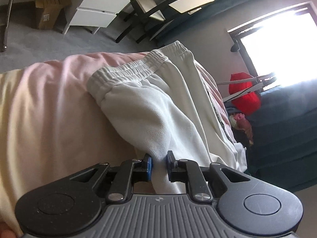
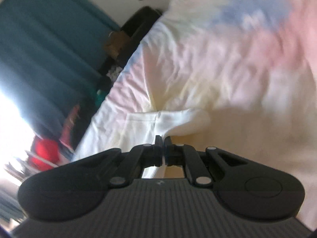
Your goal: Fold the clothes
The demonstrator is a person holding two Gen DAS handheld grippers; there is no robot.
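White sweatpants (image 1: pixel 158 103) lie on the pastel bedspread (image 1: pixel 49 109), a fold pinched between the left gripper (image 1: pixel 159 161)'s blue pads. Right gripper (image 2: pixel 163 139) clenches another edge. Only the left view shows the elastic waistband (image 1: pixel 136 65).

Two close wrist views, shared bed (image 1: pixel 49 99)

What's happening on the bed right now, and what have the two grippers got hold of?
A person with a gripper in each hand is handling white sweatpants on a bed with a pastel sheet. The left gripper is pinching a bunch of the white fabric, with the elastic waistband lying further ahead. The right gripper is clamped on another bit of white fabric. The right view is blurred, so no finished fold can be confirmed.
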